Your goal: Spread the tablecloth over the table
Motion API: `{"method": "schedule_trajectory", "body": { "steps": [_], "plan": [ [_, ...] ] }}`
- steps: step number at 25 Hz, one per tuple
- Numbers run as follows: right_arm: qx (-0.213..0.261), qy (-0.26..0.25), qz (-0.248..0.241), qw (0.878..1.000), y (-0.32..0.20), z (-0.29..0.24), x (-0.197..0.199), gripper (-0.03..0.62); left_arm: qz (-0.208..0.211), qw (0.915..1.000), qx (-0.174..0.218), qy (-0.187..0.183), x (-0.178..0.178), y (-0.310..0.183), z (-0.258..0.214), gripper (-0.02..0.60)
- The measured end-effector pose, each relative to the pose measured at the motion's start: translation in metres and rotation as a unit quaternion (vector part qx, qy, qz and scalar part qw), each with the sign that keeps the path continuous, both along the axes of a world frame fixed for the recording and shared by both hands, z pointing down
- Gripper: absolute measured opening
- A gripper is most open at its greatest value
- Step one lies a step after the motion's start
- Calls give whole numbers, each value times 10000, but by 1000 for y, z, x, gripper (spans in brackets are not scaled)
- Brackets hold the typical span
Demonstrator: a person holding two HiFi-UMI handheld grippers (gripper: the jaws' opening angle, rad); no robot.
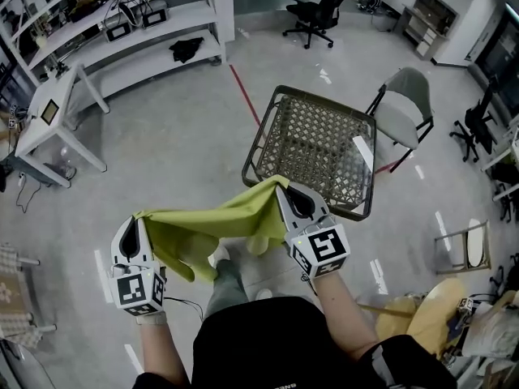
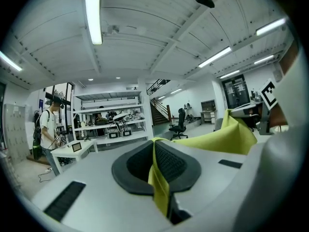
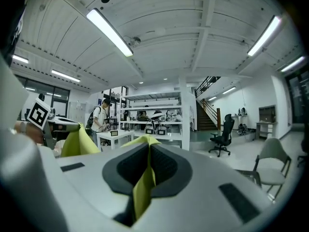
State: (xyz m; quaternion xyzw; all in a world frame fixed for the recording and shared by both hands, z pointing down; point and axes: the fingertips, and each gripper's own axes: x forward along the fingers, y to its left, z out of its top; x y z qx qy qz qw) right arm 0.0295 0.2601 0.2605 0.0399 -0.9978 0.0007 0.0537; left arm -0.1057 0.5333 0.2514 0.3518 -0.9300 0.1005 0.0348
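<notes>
the left gripper (image 1: 135,224) is clamped tight on one corner of the yellow-green tablecloth (image 1: 212,221). the cloth sags in the air between the two grippers, bunched and hanging, not yet over the woven-top table (image 1: 312,148) - its right end only reaches the table's near edge. the right gripper (image 1: 285,193) pinches the other corner. the cloth looks light, soft and floppy - best held by its corners, pulled apart so it drapes flat.
</notes>
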Motion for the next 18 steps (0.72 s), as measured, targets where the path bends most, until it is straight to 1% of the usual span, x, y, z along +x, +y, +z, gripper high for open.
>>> {"method": "schedule_trajectory", "body": {
  "steps": [3, 8, 13, 18],
  "plan": [
    [26, 91, 44, 9999, -10, 3, -35, 15, -17, 9999, 37, 103, -37, -6, 7, 15],
    [46, 277, -7, 9996, -13, 10, -109, 15, -26, 9997, 140, 218, -110, -14, 15, 15],
    [-54, 337, 18, 9994, -16, 8, -186, 16, 50, 9992, 220, 318, -181, -13, 16, 15],
    [-21, 343, 45, 9994, -15, 3, -251, 15, 44, 9989, 257, 389, -241, -5, 17, 15]
  ]
}}
